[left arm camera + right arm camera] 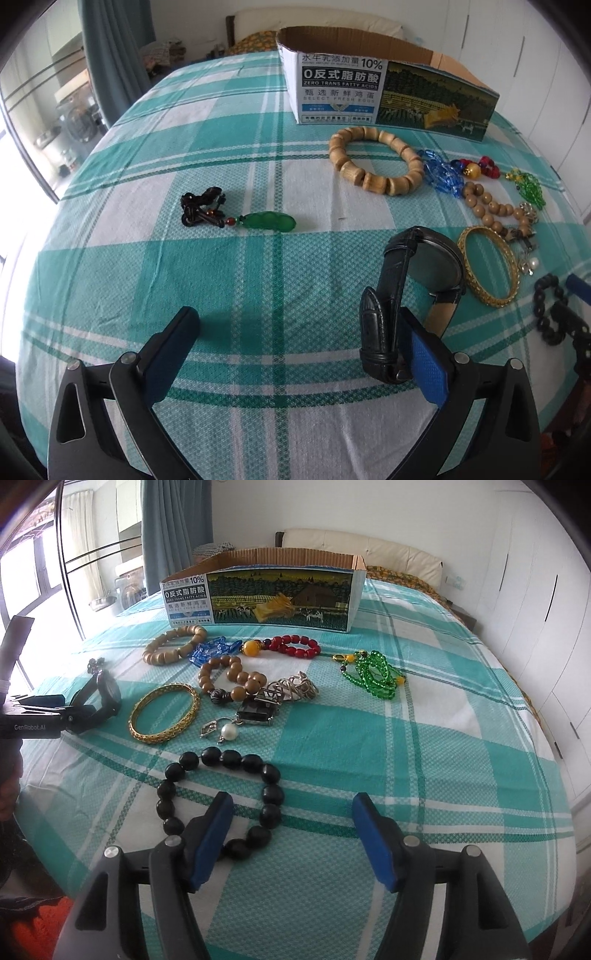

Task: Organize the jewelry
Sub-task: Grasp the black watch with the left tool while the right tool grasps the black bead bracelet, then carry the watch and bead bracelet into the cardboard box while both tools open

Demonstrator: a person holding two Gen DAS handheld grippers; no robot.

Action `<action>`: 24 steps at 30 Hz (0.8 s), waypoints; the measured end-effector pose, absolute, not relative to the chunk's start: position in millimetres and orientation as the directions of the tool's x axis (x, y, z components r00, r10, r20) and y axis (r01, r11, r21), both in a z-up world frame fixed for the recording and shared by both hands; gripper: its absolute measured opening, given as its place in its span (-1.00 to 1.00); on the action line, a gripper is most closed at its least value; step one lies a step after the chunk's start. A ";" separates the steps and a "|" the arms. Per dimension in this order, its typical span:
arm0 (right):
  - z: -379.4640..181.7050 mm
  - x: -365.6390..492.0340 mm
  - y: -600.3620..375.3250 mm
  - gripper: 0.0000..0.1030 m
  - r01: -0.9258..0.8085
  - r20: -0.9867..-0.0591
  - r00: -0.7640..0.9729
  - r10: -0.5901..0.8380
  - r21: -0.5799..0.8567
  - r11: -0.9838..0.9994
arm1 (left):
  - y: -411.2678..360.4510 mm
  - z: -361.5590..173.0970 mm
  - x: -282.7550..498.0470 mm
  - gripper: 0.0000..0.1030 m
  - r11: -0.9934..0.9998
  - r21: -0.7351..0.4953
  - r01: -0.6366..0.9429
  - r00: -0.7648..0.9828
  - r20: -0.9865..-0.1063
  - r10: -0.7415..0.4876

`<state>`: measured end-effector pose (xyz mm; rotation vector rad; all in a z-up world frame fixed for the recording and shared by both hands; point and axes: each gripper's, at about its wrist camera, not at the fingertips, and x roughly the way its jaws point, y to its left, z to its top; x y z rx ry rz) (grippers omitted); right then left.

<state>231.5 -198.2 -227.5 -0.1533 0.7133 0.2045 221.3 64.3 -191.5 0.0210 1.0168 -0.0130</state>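
My left gripper is open; a black leather-strap watch stands against its right finger, between the jaws. The watch also shows in the right wrist view. A green jade pendant on black cord lies ahead to the left. My right gripper is open, and its left finger sits inside a black bead bracelet. An open cardboard box stands at the back, also seen in the right wrist view.
On the plaid bedspread lie a chunky wooden bracelet, blue crystal beads, red beads, a gold bangle, brown beads, green beads, silver pieces and a pearl. White wardrobes stand right.
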 end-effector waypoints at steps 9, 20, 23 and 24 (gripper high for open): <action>-210.2 230.2 -199.5 -0.77 -0.267 -0.682 0.702 0.204 0.013 0.963 | 43.9 -180.1 217.5 -0.82 0.984 -0.044 0.174 0.544 -0.828 -0.134; -107.3 242.8 -195.6 -0.77 -0.387 -0.578 0.742 0.341 0.047 0.921 | 62.2 -111.5 237.1 -0.83 0.956 -0.239 0.172 0.598 -0.746 -0.294; -70.2 265.4 -191.3 -0.77 -0.419 -0.542 0.753 0.373 0.042 0.907 | 68.6 -83.4 262.7 -0.83 0.951 -0.258 0.169 0.626 -0.718 -0.306; -57.7 275.1 -188.7 -0.77 -0.429 -0.530 0.756 0.384 0.041 0.902 | 70.3 -74.6 273.6 -0.83 0.951 -0.261 0.166 0.637 -0.708 -0.305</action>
